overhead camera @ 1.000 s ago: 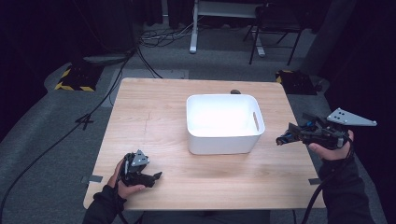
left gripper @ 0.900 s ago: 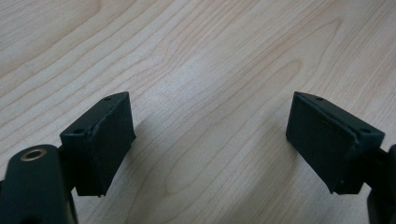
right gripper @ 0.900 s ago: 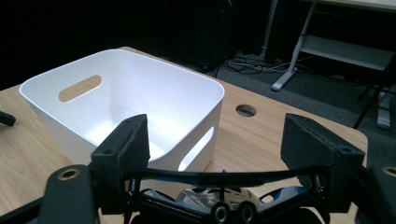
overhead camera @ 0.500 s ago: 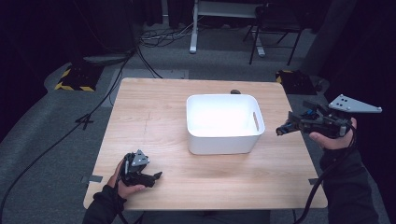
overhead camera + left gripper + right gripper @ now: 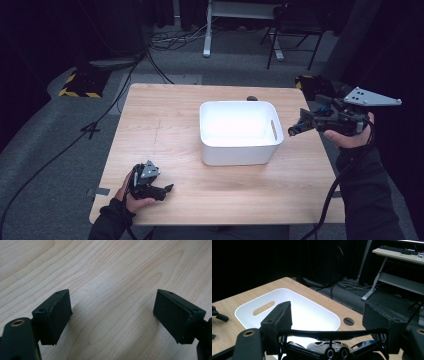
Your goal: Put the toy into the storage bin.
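I've got the white bin (image 5: 239,133) sitting a little right of centre on the wooden table (image 5: 165,125), and everything I say is measured from it. My right gripper (image 5: 295,129) hangs in the air just off the bin's right wall, beside the slot handle (image 5: 273,130), jaws spread wide with nothing between them. My left gripper (image 5: 167,188) rests low on the wood, well off the bin's near-left corner, jaws likewise apart and empty. The bin looks like thin rigid plastic, light and smooth, so I'd judge it slippery; pinching the rim at that handle slot seems the safest hold.
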A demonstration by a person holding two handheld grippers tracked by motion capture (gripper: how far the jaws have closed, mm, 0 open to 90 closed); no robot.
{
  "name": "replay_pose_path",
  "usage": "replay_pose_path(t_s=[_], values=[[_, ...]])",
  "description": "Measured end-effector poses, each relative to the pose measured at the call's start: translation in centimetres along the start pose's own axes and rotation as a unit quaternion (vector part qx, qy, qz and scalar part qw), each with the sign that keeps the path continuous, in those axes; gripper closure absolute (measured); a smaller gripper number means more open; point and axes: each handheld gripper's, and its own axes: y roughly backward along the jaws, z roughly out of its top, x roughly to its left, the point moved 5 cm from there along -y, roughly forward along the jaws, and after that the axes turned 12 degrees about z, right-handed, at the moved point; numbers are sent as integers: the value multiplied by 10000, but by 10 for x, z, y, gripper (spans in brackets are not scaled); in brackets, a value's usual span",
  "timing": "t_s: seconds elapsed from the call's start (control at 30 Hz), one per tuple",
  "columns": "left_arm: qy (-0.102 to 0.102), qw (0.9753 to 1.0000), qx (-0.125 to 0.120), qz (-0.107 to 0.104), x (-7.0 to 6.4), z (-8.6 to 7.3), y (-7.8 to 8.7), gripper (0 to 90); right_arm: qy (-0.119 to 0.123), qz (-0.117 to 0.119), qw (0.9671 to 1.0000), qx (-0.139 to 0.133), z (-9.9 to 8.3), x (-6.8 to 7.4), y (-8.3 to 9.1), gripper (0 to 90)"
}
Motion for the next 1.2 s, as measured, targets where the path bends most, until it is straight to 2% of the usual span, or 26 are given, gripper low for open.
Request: replay_pose_path(t_s=[0.27, 0.37, 0.4, 0.63, 0.8, 0.97, 1.2], values=[[-57, 10000, 0, 23, 1, 0, 0, 155, 100, 205, 9997, 34, 8, 11, -20, 245], [-8, 10000, 2, -4, 0, 0, 0, 155, 106, 313, 9995, 18, 11, 17, -29, 245], [-62, 10000, -1, 27, 1, 0, 0, 155, 117, 344, 9993, 3, 12, 19, -32, 245], [-17, 10000, -7, 8, 0, 0, 0, 155, 176, 594, 9980, 101, 15, 32, -61, 245], [-43, 10000, -10, 23, 0, 0, 0, 155, 143, 785, 9966, 198, 13, 38, -82, 245], [1, 10000, -1, 12, 0, 0, 0, 155, 125, 878, 9954, 366, 7, 43, -103, 245], [-1, 10000, 0, 11, 0, 0, 0, 155, 0, 966, 9943, 445, 1, 45, -125, 245]])
